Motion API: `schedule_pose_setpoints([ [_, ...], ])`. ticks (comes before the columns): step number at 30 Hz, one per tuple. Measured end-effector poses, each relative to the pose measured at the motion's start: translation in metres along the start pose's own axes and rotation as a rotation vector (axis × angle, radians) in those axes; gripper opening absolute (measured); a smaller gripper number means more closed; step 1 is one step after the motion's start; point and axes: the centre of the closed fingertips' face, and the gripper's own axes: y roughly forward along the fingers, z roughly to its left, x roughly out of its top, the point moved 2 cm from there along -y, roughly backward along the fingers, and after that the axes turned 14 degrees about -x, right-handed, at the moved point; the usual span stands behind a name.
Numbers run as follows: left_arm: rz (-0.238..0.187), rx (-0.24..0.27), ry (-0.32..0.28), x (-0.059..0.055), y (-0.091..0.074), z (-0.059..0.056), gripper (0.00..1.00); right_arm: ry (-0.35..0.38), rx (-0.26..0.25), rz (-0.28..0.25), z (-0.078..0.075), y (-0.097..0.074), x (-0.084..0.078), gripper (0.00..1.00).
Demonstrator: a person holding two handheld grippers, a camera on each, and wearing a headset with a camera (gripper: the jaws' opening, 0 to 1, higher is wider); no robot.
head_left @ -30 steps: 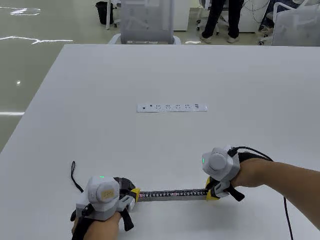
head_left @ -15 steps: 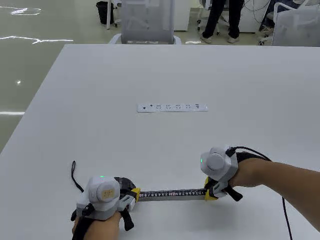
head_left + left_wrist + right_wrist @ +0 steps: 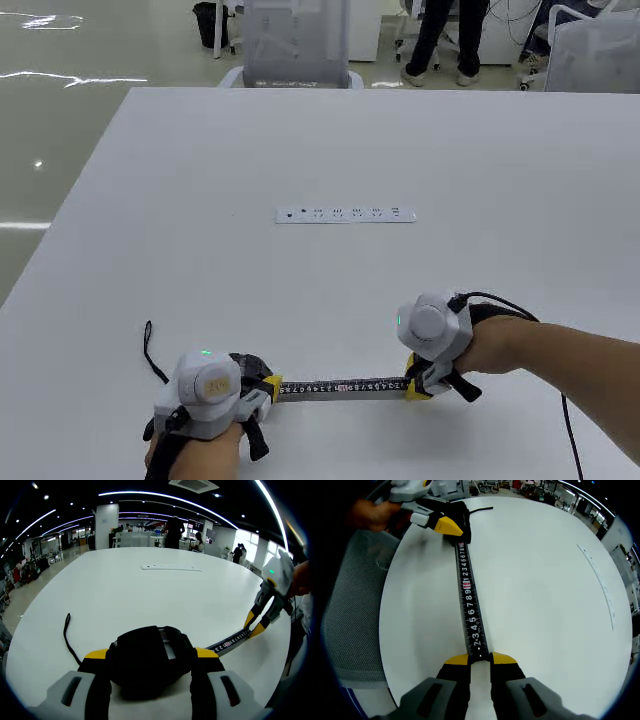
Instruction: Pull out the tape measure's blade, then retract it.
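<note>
Black tape measure case (image 3: 150, 672): clamped in left claw (image 3: 152, 654), resting on white surface (image 3: 450, 150). Black strap (image 3: 66, 635): trailing from case, left of that claw. Numbered blade (image 3: 469, 605): drawn out flat along surface, bridging both claws. Tip of blade: pinched in right claw (image 3: 480, 656), jaws narrow. White power strip (image 3: 345, 214): beyond both claws, well apart.

An open-plan office: a wide white table (image 3: 200, 200) with a socket strip (image 3: 345, 214) set into it at frame centre. A grey office chair (image 3: 295, 40) and a standing person's legs (image 3: 447, 35) line the top edge. Glossy floor (image 3: 60, 120) shows upper left, with long ceiling light strips (image 3: 165, 495) overhead.
</note>
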Motion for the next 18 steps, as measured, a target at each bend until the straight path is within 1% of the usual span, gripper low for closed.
schedule_pose_setpoints([
  [18,-0.003,-0.002,-0.003,0.0004,0.0000,-0.0005,0.60,0.014,-0.001,-0.007,0.0010,0.0014,0.0058,0.14],
])
